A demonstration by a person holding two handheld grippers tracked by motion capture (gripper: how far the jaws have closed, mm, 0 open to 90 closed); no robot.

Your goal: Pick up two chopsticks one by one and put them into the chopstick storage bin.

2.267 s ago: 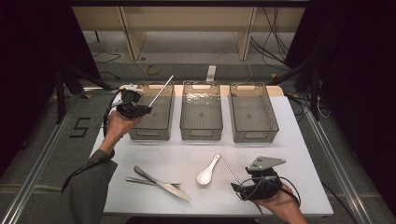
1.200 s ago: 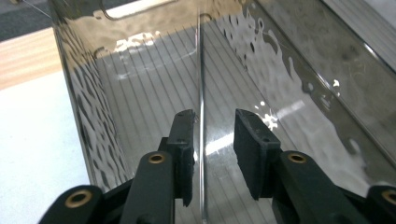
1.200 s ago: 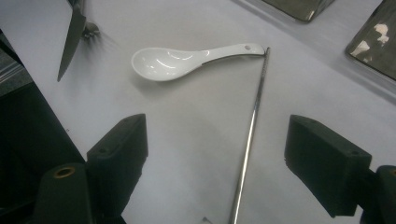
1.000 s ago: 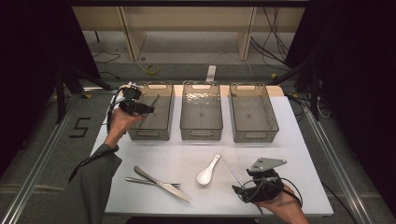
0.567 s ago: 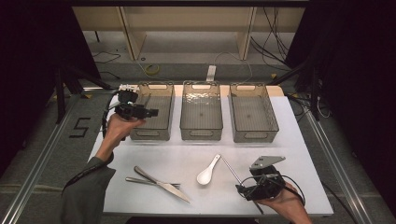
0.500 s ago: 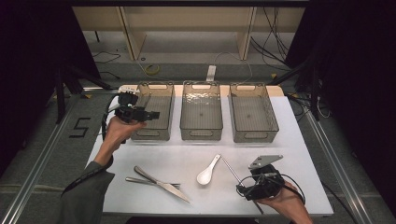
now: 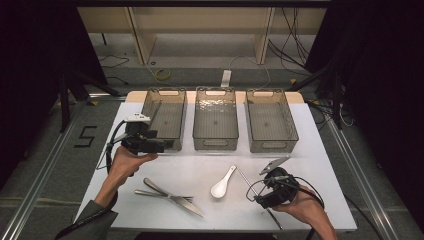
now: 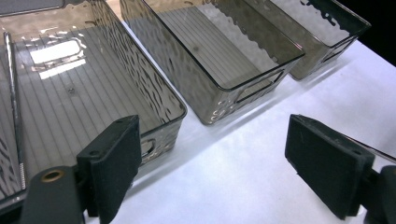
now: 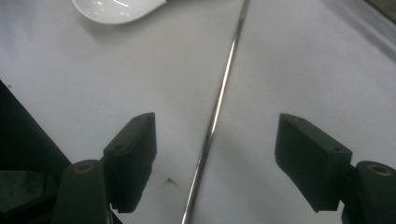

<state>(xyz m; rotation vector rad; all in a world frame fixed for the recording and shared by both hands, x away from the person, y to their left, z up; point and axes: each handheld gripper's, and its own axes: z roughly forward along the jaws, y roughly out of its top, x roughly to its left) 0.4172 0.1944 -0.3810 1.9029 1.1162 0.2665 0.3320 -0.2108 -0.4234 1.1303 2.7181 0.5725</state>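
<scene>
Sorting was under way: left gripper (image 7: pixel 167 144) stood released beside the left bin (image 7: pixel 165 120); right gripper (image 9: pixel 215 154), jaws parted and just closing, straddled the chopstick (image 9: pixel 219 102). Clamping appeared next.

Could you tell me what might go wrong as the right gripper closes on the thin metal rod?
1. The metal rod lies flat on the table between the right gripper's open jaws, which have just been closing; being thin, it may roll or slip out.
2. The white spoon lies close and could be nudged.
</scene>
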